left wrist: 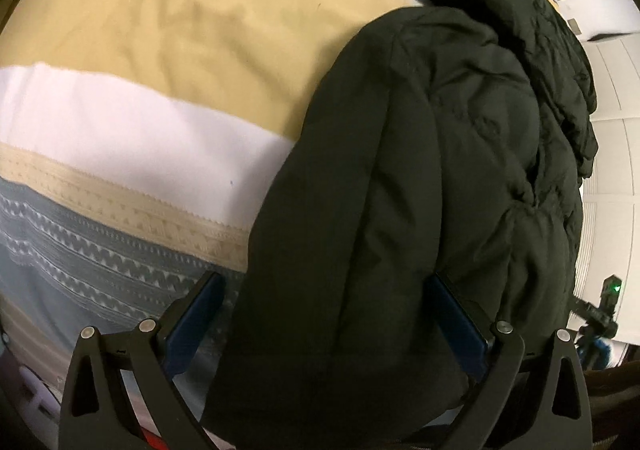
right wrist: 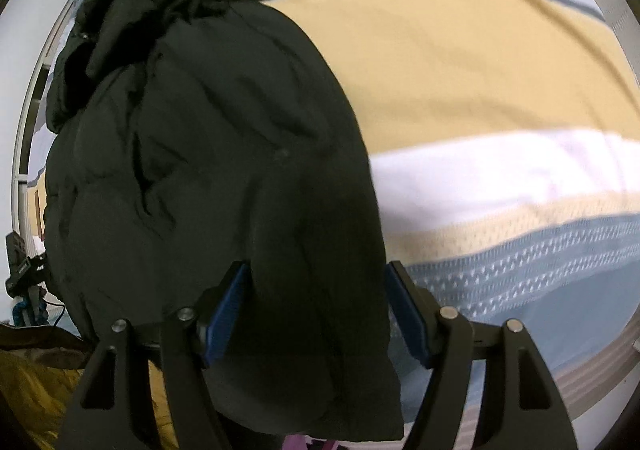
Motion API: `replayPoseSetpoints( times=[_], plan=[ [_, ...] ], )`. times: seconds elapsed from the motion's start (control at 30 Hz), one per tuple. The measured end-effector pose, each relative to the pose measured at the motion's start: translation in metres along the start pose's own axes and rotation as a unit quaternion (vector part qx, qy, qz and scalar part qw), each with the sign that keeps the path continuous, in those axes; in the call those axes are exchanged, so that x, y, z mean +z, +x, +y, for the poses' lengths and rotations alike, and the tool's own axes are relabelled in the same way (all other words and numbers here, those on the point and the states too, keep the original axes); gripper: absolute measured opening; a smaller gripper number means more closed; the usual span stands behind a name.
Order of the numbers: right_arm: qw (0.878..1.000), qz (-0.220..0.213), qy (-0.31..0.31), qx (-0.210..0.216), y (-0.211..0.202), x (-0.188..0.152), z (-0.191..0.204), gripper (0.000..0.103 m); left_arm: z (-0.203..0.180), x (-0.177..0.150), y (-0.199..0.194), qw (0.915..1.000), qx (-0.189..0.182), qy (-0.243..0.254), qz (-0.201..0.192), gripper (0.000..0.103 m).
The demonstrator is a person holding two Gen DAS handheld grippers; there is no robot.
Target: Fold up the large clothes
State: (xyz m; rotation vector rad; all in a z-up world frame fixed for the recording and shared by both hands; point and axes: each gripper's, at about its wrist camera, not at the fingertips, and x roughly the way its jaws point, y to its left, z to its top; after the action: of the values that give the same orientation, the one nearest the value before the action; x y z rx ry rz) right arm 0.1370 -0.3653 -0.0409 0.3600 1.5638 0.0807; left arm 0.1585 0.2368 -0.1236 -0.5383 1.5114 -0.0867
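The dark puffy jacket [left wrist: 440,154] is being draped over a striped bed cover [left wrist: 160,50] in yellow, white and patterned grey-blue bands. The left gripper [left wrist: 328,314] is being held wide apart, a thick fold of jacket lying between its blue pads [left wrist: 192,326]; the left pad is seen clear of the cloth, the right one against it. The right gripper [right wrist: 316,306] is likewise being kept spread around the jacket's hem, fabric bulging between its pads [right wrist: 224,314], though whether it is being squeezed cannot be told.
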Motion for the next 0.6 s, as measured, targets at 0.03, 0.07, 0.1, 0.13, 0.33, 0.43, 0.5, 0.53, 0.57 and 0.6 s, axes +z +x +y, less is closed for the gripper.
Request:
replayPoseSetpoints(
  times=[0.03, 0.07, 0.1, 0.13, 0.33, 0.43, 0.5, 0.53, 0.57, 0.6],
  plan=[
    [1.0, 0.0, 0.007, 0.004, 0.002, -0.004, -0.004, 0.072, 0.0, -0.001, 0.001, 1.0, -0.001, -0.002, 0.0, 0.1],
    [1.0, -0.001, 0.013, 0.007, 0.003, -0.007, -0.008, 0.074, 0.001, -0.002, 0.003, 1.0, -0.002, -0.004, 0.0, 0.101],
    [1.0, -0.002, 0.019, 0.013, 0.005, -0.011, -0.012, 0.074, 0.001, -0.004, 0.004, 1.0, -0.003, -0.006, 0.001, 0.101],
    [0.999, -0.001, 0.025, 0.02, 0.007, -0.015, -0.016, 0.075, 0.002, -0.006, 0.005, 1.0, -0.004, -0.008, 0.002, 0.101],
    [0.993, 0.029, 0.071, 0.093, 0.028, -0.036, -0.034, 0.077, 0.004, -0.023, 0.017, 0.9993, -0.019, -0.024, 0.018, 0.102],
    [0.989, 0.047, 0.072, 0.119, 0.034, -0.044, -0.034, 0.077, 0.001, -0.033, 0.022, 0.9989, -0.03, -0.025, 0.024, 0.102],
    [0.987, 0.057, 0.07, 0.13, 0.035, -0.048, -0.033, 0.077, -0.001, -0.039, 0.025, 0.9986, -0.033, -0.028, 0.029, 0.101],
    [0.986, 0.062, 0.071, 0.136, 0.034, -0.049, -0.034, 0.077, -0.004, -0.045, 0.026, 0.9985, -0.036, -0.03, 0.03, 0.099],
    [0.985, 0.068, 0.072, 0.14, 0.036, -0.046, -0.032, 0.077, -0.005, -0.05, 0.026, 0.9981, -0.04, -0.033, 0.032, 0.094],
    [0.984, 0.075, 0.073, 0.144, 0.037, -0.047, -0.031, 0.076, -0.005, -0.053, 0.026, 0.9978, -0.046, -0.035, 0.033, 0.091]
  ],
)
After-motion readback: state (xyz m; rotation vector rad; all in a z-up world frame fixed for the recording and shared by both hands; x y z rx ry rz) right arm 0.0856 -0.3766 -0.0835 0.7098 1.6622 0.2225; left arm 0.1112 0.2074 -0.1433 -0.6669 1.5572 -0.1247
